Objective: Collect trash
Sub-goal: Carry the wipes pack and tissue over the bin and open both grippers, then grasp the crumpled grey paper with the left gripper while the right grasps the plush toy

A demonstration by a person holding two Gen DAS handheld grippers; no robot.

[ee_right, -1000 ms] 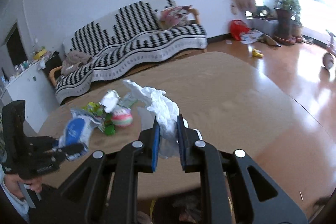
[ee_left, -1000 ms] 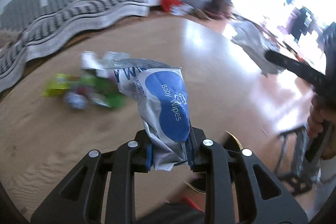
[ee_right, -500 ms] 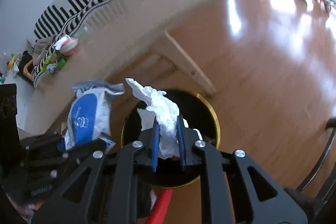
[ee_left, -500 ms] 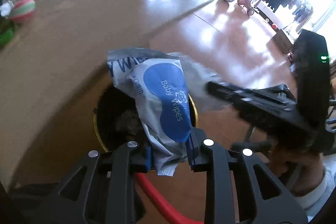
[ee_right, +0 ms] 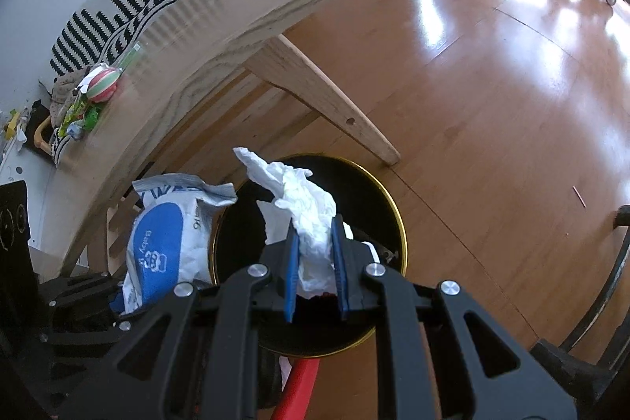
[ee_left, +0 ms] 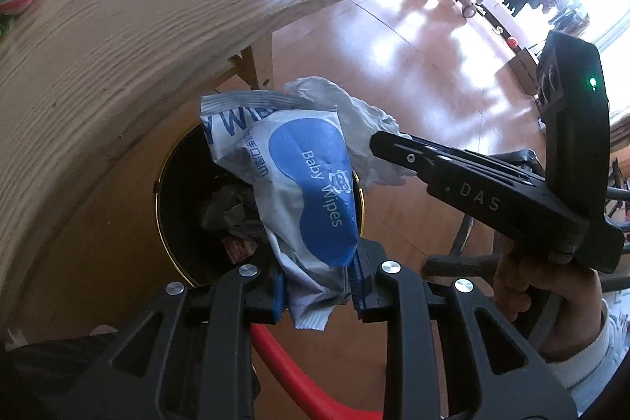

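Note:
My left gripper (ee_left: 319, 286) is shut on a blue and white baby wipes pack (ee_left: 299, 184) and holds it over a black bin with a gold rim (ee_left: 173, 239) on the floor. Some trash lies inside the bin. My right gripper (ee_right: 315, 274) is shut on a crumpled white tissue (ee_right: 303, 207), held above the same bin (ee_right: 390, 215). The tissue also shows in the left wrist view (ee_left: 354, 113), and the pack in the right wrist view (ee_right: 161, 243).
The wooden table (ee_right: 244, 2) stands beside the bin, with a leg (ee_right: 327, 97) near the rim. More wrappers (ee_right: 78, 121) and a striped ball (ee_right: 102, 85) lie on the table's far end. A red tube (ee_left: 299, 380) runs below the grippers.
Both grippers have come off the table and down over the bin, each still holding its trash. In the last half second they moved a little closer to the bin.

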